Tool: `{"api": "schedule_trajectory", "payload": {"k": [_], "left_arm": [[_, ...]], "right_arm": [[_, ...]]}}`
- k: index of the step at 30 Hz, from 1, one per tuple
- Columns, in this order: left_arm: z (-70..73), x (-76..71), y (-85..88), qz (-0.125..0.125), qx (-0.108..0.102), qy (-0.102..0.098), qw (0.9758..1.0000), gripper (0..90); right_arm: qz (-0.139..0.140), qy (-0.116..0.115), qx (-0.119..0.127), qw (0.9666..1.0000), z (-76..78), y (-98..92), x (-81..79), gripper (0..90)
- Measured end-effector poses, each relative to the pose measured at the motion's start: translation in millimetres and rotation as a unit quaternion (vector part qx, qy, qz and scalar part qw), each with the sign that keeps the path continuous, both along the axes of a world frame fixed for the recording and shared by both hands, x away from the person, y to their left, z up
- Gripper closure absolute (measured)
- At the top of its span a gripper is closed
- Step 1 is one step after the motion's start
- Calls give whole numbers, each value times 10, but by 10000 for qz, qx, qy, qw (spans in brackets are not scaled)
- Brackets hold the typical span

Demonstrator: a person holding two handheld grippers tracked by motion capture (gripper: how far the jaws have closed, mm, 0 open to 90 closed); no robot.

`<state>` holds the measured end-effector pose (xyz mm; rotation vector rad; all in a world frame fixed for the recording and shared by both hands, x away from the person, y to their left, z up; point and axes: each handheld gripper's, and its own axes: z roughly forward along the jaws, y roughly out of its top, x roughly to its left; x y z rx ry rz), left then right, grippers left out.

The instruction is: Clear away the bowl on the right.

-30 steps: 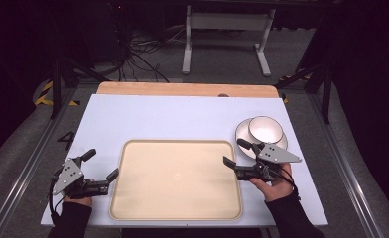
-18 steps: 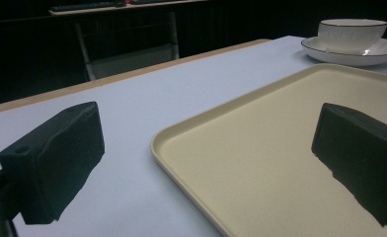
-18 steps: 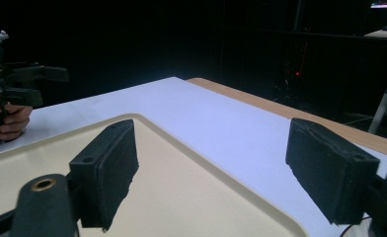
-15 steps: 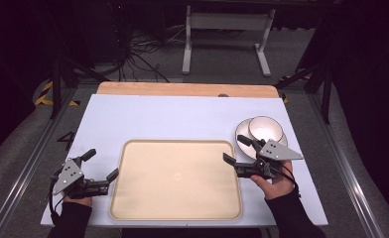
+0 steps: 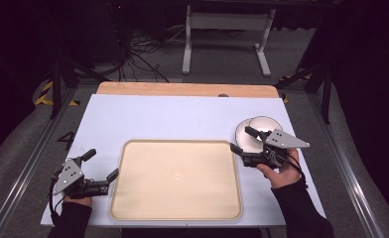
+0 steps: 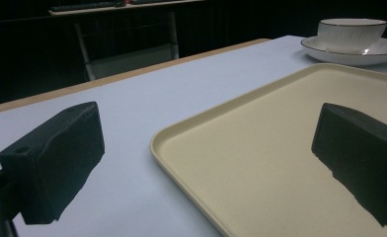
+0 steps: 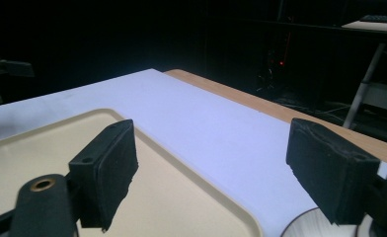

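On the white table point(image 5: 148, 119), a bare beige tray point(image 5: 177, 178) lies between the left gripper point(image 5: 103, 166), jaws wide at its left edge, and the right gripper point(image 5: 242, 140), jaws wide beside a bowl point(image 5: 264, 125) on a plate point(image 5: 242, 135).

Count of the things on the table

There is one beige tray point(image 5: 176, 181), one white bowl point(image 6: 351, 33) and one white saucer point(image 6: 353, 50) under it, and there are two grippers: left gripper point(image 5: 102, 165), right gripper point(image 5: 243, 139).
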<state>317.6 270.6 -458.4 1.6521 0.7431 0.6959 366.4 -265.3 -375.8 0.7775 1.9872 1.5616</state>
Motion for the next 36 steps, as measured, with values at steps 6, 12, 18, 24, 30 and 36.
{"api": "schedule_trajectory", "payload": {"k": [6,12,18,24,30,36], "left_arm": [[-1,1,-2,8,-2,-7,10000,2],[0,0,0,2,3,2,10000,2],[0,-1,-2,12,-2,3,10000,2],[-1,-3,-5,17,-5,6,10000,2],[-1,-3,-5,16,-4,4,10000,3],[0,-2,-4,8,5,2,10000,2]], "right_arm": [[-112,43,-10,9999,35,-122,58,196],[-147,75,-135,9998,72,-258,112,196],[-295,25,-136,9995,111,-386,150,195],[-438,60,-80,9990,132,-518,186,193],[-500,104,2,9987,136,-645,217,200],[-579,88,-27,9983,156,-745,229,200]]}}
